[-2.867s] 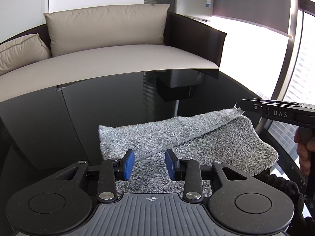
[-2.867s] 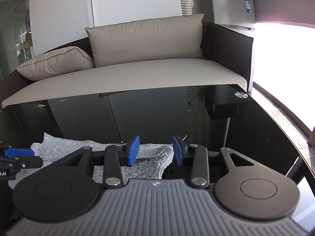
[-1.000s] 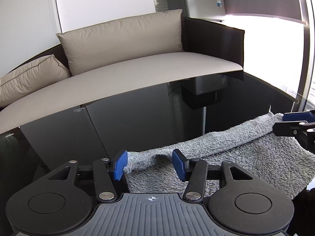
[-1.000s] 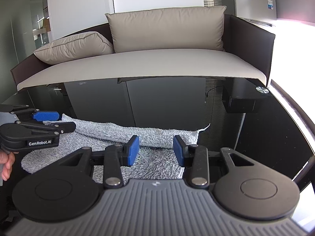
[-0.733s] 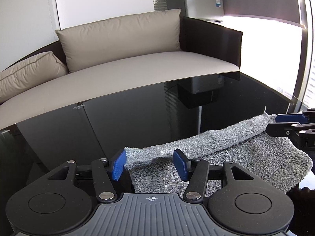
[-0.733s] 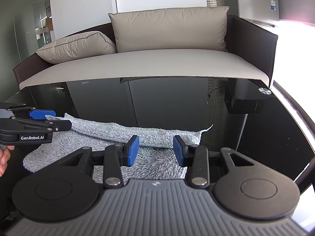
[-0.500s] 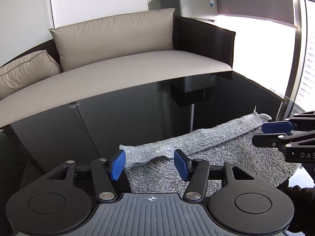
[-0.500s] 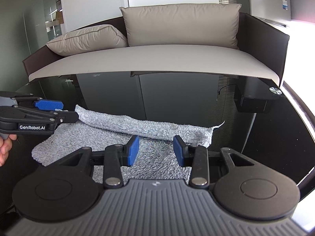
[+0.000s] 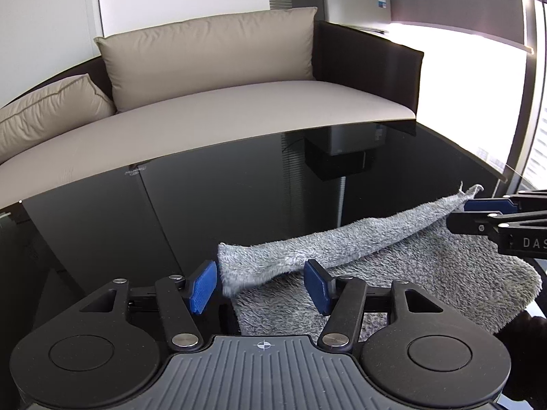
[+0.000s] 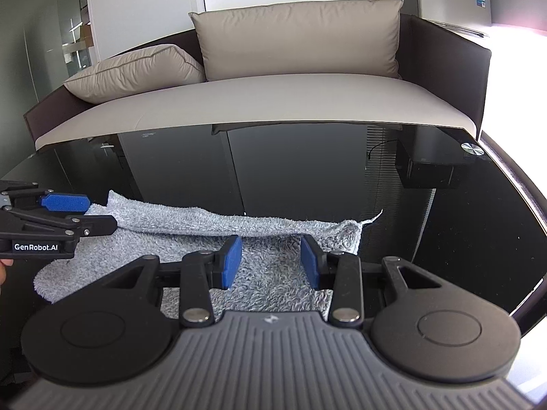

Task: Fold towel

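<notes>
1. Lying on the black glass table (image 9: 239,198), in front of the sofa (image 9: 239,109), the grey towel (image 9: 444,273) has its far edge folded over.
2. Left gripper (image 9: 259,283), jaws opening, straddles the fold's corner without pressing.
3. Right gripper (image 10: 270,261), half-wide, holds nothing.
4. Next, judging by this: withdraw, then regrip for a second fold.

Left gripper (image 9: 261,285) fingers parted, nothing clamped; right gripper (image 10: 270,261) fingers apart, angled downward.

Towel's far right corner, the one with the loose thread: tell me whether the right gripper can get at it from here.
Probably yes. The corner lies just ahead of the right gripper, a little to its right, with only bare table around it. The jaws stand apart, nothing in them.
</notes>
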The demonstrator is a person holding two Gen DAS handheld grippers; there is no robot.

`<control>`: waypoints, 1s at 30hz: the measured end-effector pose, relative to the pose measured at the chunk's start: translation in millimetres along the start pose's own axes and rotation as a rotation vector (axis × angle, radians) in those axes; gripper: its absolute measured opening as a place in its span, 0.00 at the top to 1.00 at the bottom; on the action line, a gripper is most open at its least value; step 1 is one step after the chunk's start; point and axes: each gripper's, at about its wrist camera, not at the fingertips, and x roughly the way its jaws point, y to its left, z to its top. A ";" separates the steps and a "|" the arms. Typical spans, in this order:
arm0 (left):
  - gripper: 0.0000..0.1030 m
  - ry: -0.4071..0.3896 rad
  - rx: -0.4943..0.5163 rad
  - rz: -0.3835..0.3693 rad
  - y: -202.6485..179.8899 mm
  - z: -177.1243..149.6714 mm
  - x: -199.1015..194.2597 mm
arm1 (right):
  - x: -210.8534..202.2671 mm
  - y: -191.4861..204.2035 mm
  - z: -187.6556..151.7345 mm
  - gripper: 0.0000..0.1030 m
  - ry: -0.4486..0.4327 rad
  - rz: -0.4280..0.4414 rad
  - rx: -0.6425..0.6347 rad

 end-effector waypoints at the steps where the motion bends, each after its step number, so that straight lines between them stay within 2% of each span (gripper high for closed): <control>1: 0.48 -0.001 -0.006 0.007 1.8 0.2 1.3 | 1.5 -0.1 0.7 0.61 0.000 -0.002 0.004; 10: 0.48 0.003 -0.001 0.019 5.2 0.2 3.2 | 7.3 -0.6 3.5 0.61 0.002 -0.013 0.020; 15: 0.44 0.007 -0.009 0.013 4.7 0.2 0.8 | 4.9 -2.2 3.9 0.60 -0.003 -0.017 0.020; 18: 0.43 0.009 -0.013 0.012 4.5 0.2 -0.1 | 3.5 -3.9 2.4 0.55 -0.001 -0.022 0.024; 20: 0.42 0.011 -0.022 0.009 5.3 0.6 -0.5 | 2.3 -4.4 1.7 0.55 -0.002 -0.024 0.026; 24: 0.31 0.016 -0.034 0.004 5.6 -0.4 -2.2 | 1.7 -4.6 1.3 0.54 0.002 -0.023 0.028; 30: 0.08 0.010 -0.035 0.021 6.0 -2.0 -8.0 | 1.5 -3.5 0.5 0.50 0.007 -0.027 0.026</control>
